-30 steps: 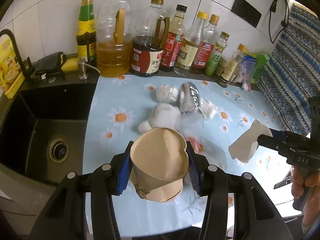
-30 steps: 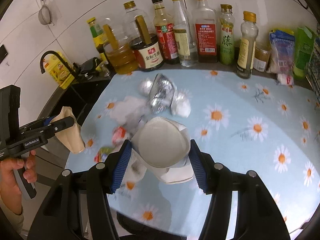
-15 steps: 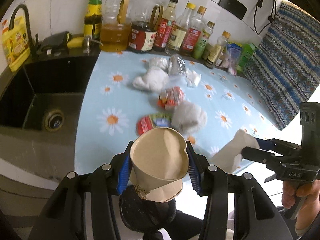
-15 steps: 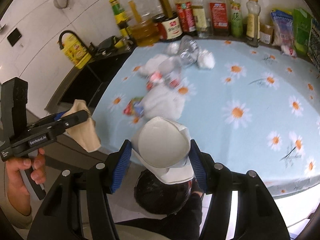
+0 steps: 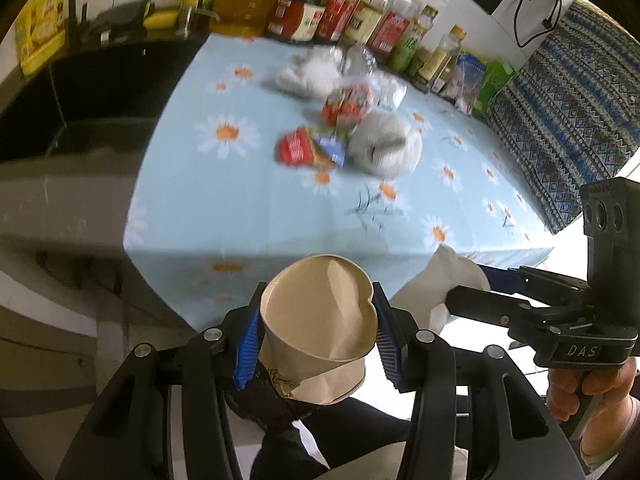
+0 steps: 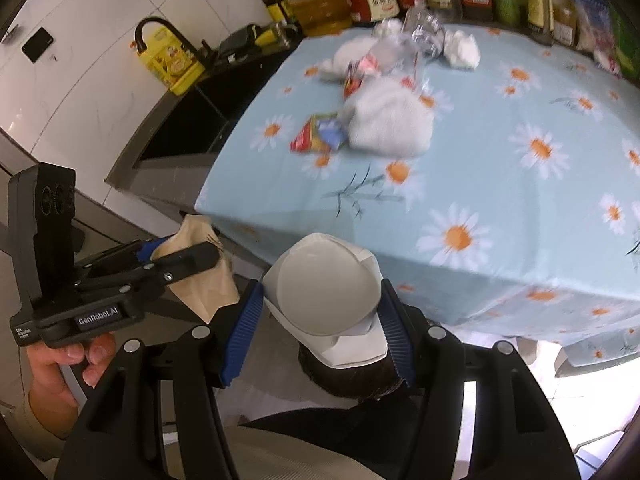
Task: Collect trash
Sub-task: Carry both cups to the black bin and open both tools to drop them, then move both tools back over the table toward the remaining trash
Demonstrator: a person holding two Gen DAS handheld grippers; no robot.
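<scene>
My left gripper (image 5: pixel 316 332) is shut on a crumpled brown paper cup (image 5: pixel 320 320), held off the table's front edge. It also shows in the right wrist view (image 6: pixel 192 256). My right gripper (image 6: pixel 320 320) is shut on a squashed white paper cup (image 6: pixel 326 300), also past the front edge; it shows in the left wrist view (image 5: pixel 460 292). On the daisy tablecloth (image 5: pixel 248 192) lie a red snack wrapper (image 5: pixel 308 150), a crumpled white bag (image 5: pixel 384 144), a second red wrapper (image 5: pixel 350 102), tissues (image 5: pixel 312 72) and a crushed clear bottle (image 6: pixel 428 30).
A row of sauce and oil bottles (image 5: pixel 344 12) lines the back wall. A black sink (image 5: pixel 80 92) with a tap sits left of the table. A patterned blue cloth (image 5: pixel 568 100) hangs at the right. Something dark and round (image 6: pixel 352 380) lies below the grippers.
Both grippers, still holding their cups, have pulled back from over the table and now hang past its front edge. The trash on the table stays put.
</scene>
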